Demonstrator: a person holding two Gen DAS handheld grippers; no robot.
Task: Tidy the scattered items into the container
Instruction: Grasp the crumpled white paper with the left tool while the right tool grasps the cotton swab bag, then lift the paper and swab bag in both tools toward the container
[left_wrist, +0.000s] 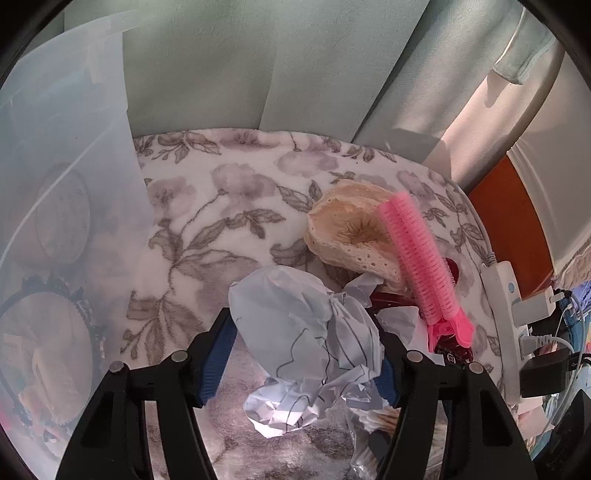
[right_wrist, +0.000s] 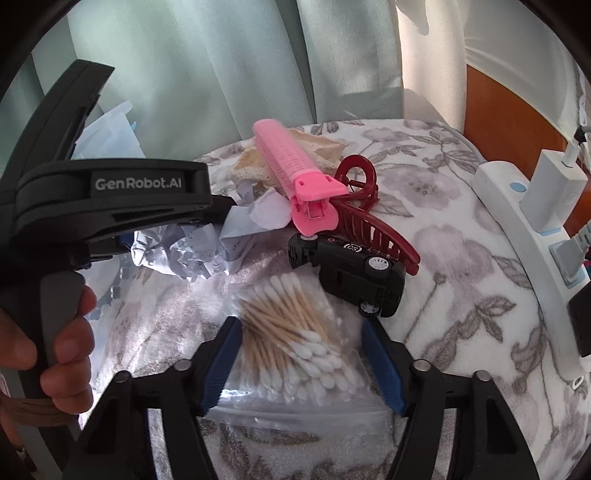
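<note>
On the floral blanket lies a crumpled white paper. My left gripper straddles it, with both blue pads touching the paper. A clear bag of cotton swabs sits between the fingers of my right gripper. Its left pad touches the swabs and a narrow gap shows at its right pad. Behind the bag are a black toy car, a dark red claw clip, a pink roller clip and a cream crocheted piece. The translucent container stands at the left, with items dimly visible inside.
A white power strip with plugs and cables runs along the blanket's right edge. Pale green curtains hang behind. A person's hand holds the left gripper's handle at the left of the right wrist view.
</note>
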